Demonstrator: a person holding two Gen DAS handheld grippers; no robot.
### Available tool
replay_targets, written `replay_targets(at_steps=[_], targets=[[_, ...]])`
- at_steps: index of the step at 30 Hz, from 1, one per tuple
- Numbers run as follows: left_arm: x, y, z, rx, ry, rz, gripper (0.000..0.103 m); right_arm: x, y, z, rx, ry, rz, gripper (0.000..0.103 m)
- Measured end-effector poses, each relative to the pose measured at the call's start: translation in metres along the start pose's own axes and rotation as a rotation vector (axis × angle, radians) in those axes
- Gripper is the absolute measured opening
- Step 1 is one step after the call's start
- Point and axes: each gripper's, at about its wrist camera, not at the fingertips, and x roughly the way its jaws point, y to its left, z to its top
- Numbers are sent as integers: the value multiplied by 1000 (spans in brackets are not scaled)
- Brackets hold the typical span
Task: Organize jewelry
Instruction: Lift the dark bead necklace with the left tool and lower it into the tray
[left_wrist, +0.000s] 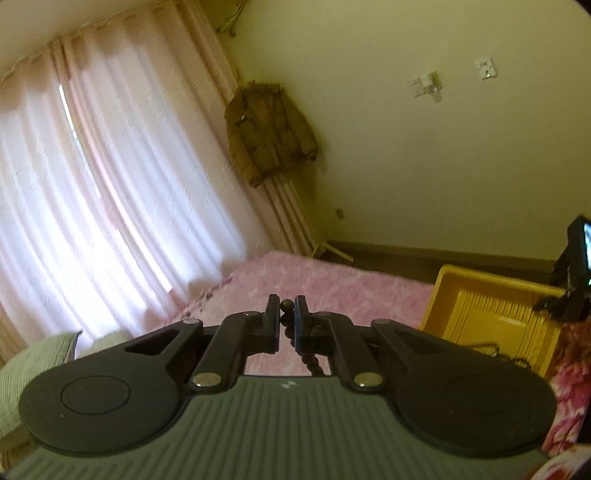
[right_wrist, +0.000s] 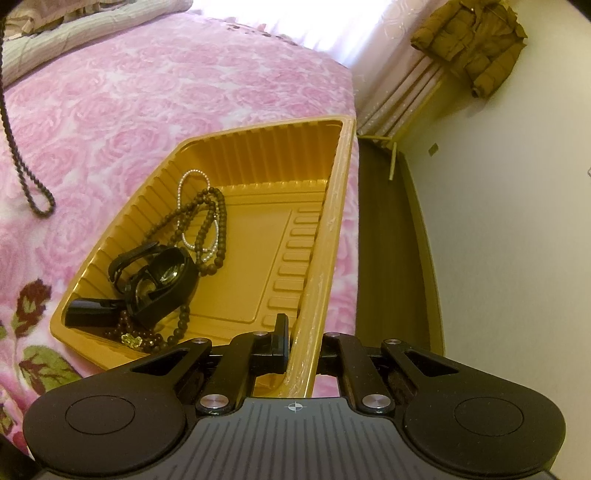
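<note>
A long string of small dark round beads (left_wrist: 287, 317) is pinched between the narrow jaws of the left gripper (left_wrist: 287, 314), and its loose loop is seen hanging over the pink rose-patterned plush bedspread (right_wrist: 147, 92) at the left edge of the right wrist view. The right gripper (right_wrist: 295, 332) is closed on the near right rim of the yellow ribbed plastic tray (right_wrist: 258, 147); one finger is inside the wall, while the other is hidden behind it. The tray is thereby steadied on the bed.

The step in hand is judged to be the carrying of the bead string to the tray. For the next move, the string should be brought above the bare floor of the tray and lowered until the loop is gathered inside the walls, before the jaws are opened. Care is needed, because a flexible string can swing and catch on the rim.

Already in the tray are lying a brown wooden bead necklace (right_wrist: 212, 221), a thin chain of small white pearls (right_wrist: 184, 206), a black shiny watch with a curved strap (right_wrist: 162, 280) and a dark red bead bracelet with a gold charm (right_wrist: 135, 338). The tray looks thin, glossy and stiff, with fluted walls.
</note>
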Motion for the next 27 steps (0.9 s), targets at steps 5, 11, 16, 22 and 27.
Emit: replay_targets(at_steps=[5,11,16,22,27], targets=[[3,-7,33,16,-46,-28,6,1,-4,-4,19,-3,11,7],[14,-23,65,36,-89,-65,6,4,-8,-7,50,-3,25,7],[23,-41,92,39,-127,-105,6,6,-11,-8,56,-1,18,7],[37,-68,122,33,-169,-171,6,8,-14,-11,81,0,40,7],[50,-91,137,38,-186,-218,6,8,-14,-12,88,-3,44,7]])
